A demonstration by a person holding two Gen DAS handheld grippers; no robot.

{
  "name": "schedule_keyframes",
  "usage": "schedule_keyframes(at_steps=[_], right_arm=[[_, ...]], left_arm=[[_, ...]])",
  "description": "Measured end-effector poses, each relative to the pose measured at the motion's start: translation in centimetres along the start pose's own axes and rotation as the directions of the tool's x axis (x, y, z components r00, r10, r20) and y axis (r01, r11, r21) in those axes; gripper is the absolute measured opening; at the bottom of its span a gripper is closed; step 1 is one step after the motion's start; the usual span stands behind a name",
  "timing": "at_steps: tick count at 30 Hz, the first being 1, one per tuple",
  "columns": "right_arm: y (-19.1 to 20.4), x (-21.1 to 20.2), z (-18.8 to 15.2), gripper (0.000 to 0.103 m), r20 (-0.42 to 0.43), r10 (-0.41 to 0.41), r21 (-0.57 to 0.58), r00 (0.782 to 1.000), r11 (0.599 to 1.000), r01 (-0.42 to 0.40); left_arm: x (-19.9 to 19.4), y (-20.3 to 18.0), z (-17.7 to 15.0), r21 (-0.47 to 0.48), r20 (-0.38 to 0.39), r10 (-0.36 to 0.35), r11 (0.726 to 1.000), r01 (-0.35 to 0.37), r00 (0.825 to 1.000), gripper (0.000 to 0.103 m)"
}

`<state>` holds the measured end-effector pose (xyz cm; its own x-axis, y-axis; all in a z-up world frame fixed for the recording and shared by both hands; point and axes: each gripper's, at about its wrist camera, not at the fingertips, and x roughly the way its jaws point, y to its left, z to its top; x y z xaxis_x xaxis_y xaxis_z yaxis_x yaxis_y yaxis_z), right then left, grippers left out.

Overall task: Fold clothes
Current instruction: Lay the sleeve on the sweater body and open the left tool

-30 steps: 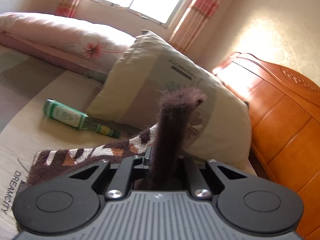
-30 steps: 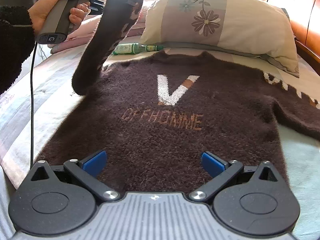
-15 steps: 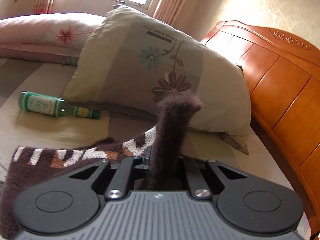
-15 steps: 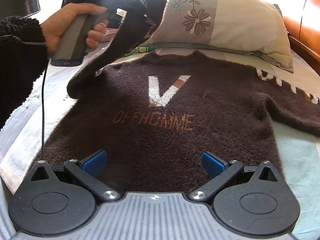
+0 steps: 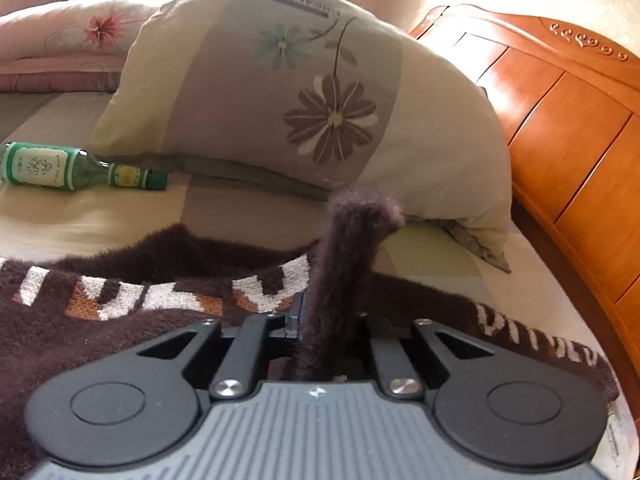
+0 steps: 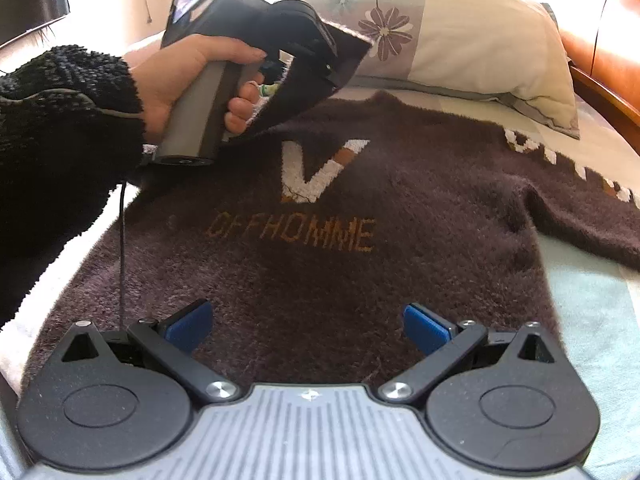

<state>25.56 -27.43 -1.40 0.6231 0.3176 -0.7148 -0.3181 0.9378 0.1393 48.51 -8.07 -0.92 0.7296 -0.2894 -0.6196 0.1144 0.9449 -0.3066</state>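
Note:
A dark brown fuzzy sweater (image 6: 320, 280) with a white V and the word OFFHOMME lies flat on the bed, front up. My left gripper (image 5: 328, 320) is shut on the cuff of its left sleeve (image 5: 352, 240), which sticks up between the fingers. In the right wrist view, a hand holds that left gripper (image 6: 320, 60) above the sweater's chest, and the sleeve (image 6: 348, 52) drapes down from it. The other patterned sleeve (image 6: 580, 184) stretches out to the right. Above the sweater's lower edge my right gripper (image 6: 308, 320) hovers open, its blue pads (image 6: 188, 322) wide apart and holding nothing.
A flowered pillow (image 5: 320, 100) leans on the orange wooden headboard (image 5: 580, 140) behind the sweater. A green glass bottle (image 5: 72, 166) lies on the sheet left of the pillow. A pink quilt (image 5: 80, 36) sits far left. A person's black sleeve (image 6: 60, 120) and a hanging cable (image 6: 121, 260) are at the left.
The left gripper has carried the sleeve rightward and lower, from the sweater's left side to over its chest. The right gripper has stayed open in place.

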Motion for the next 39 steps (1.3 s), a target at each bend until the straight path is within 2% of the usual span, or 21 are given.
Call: schedule_keyframes(at_steps=[9,13,15,16,18,21,23,27,29,31,34,39], right_arm=[[0.0,0.4,0.0,0.103,-0.009,-0.015,-0.006,1.000,1.000,0.015],[-0.1,0.5,0.1,0.103,-0.011,-0.016,-0.004,1.000,1.000,0.016],[-0.1,0.6,0.1,0.103,-0.012,-0.016,-0.003,1.000,1.000,0.016],[0.0,0.6,0.2,0.103,-0.012,-0.016,-0.005,1.000,1.000,0.015],[0.1,0.6,0.3,0.103,-0.011,-0.011,-0.010,1.000,1.000,0.011],[-0.1,0.6,0.7,0.103,-0.003,-0.010,-0.002,1.000,1.000,0.010],[-0.3,0.6,1.0,0.103,0.004,-0.011,0.015,1.000,1.000,0.011],[-0.6,1.0,1.5,0.103,0.014,-0.019,0.042,1.000,0.999,0.019],[-0.5,1.2,1.8,0.103,0.021,-0.014,0.050,1.000,0.999,0.013],[-0.1,1.3,2.0,0.103,0.028,-0.008,0.052,1.000,0.999,0.007],[0.8,1.7,2.5,0.103,0.036,-0.005,0.044,0.999,0.999,0.004],[2.4,2.8,3.2,0.103,0.036,0.002,0.021,0.999,1.000,-0.003]], left_arm=[[2.1,-0.4,-0.7,0.017,-0.031,0.024,1.000,-0.024,0.999,0.009],[2.1,-0.8,-1.1,0.047,-0.063,0.013,0.999,-0.010,0.998,0.017],[1.6,-1.3,-1.0,0.058,-0.073,-0.024,0.998,0.029,0.997,0.025],[1.2,-1.5,-0.9,0.057,-0.081,-0.057,0.996,0.061,0.995,0.033],[0.3,-2.0,-0.6,0.055,-0.084,-0.115,0.991,0.120,0.990,0.035],[-1.8,-2.4,0.2,0.073,-0.075,-0.156,0.984,0.161,0.985,0.039],[-3.5,-2.5,0.9,0.087,-0.067,-0.169,0.981,0.174,0.983,0.045],[-8.2,-0.5,2.9,0.135,-0.023,-0.117,0.984,0.119,0.993,0.056],[-10.6,2.5,2.4,0.133,0.000,-0.060,0.989,0.059,0.998,0.062],[-12.6,6.6,1.0,0.074,-0.010,-0.042,0.996,0.043,0.999,0.063],[-14.6,12.1,-2.6,-0.056,-0.040,-0.073,0.996,0.071,0.996,0.063],[-14.7,16.0,-7.8,-0.136,-0.104,-0.172,0.978,0.157,0.980,0.063]])
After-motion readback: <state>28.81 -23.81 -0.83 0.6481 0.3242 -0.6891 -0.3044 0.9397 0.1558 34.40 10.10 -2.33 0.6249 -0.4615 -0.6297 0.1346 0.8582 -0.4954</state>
